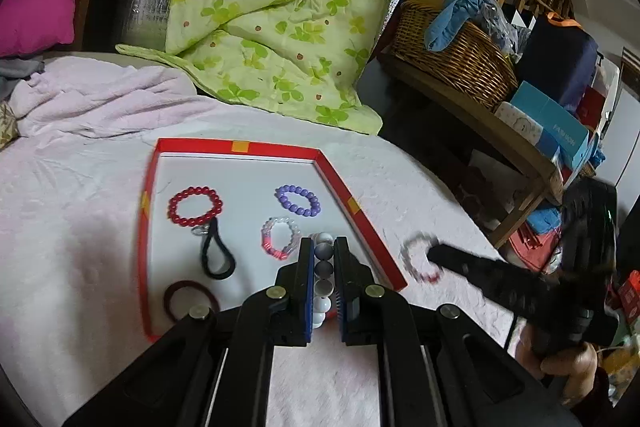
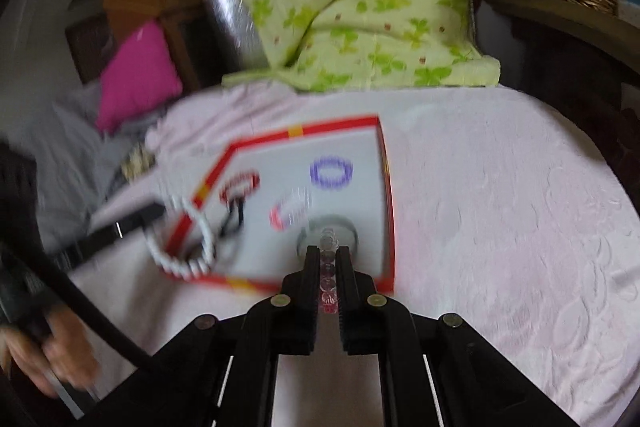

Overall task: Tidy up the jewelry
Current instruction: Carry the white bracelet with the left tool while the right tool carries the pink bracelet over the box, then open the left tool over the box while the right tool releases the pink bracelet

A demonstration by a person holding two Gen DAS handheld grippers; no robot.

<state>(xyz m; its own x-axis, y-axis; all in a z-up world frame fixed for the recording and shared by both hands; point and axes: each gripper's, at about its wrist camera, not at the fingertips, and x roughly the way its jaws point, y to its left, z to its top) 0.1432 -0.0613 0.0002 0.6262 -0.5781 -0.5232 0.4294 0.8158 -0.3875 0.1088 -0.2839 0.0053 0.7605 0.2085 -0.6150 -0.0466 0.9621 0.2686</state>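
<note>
White-and-grey bead bracelet (image 1: pixel 323 279) sits clamped in the left jaws, a clear bracelet (image 2: pixel 329 275) in the right.

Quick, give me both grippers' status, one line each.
Left gripper: shut on the white and grey bead bracelet.
Right gripper: shut on the clear bead bracelet.

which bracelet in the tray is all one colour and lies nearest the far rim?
The purple bracelet: solid purple beads, nearest the tray's far rim. The red bracelet is also one colour but sits slightly nearer the camera; the pink-and-clear one is mixed.
</note>
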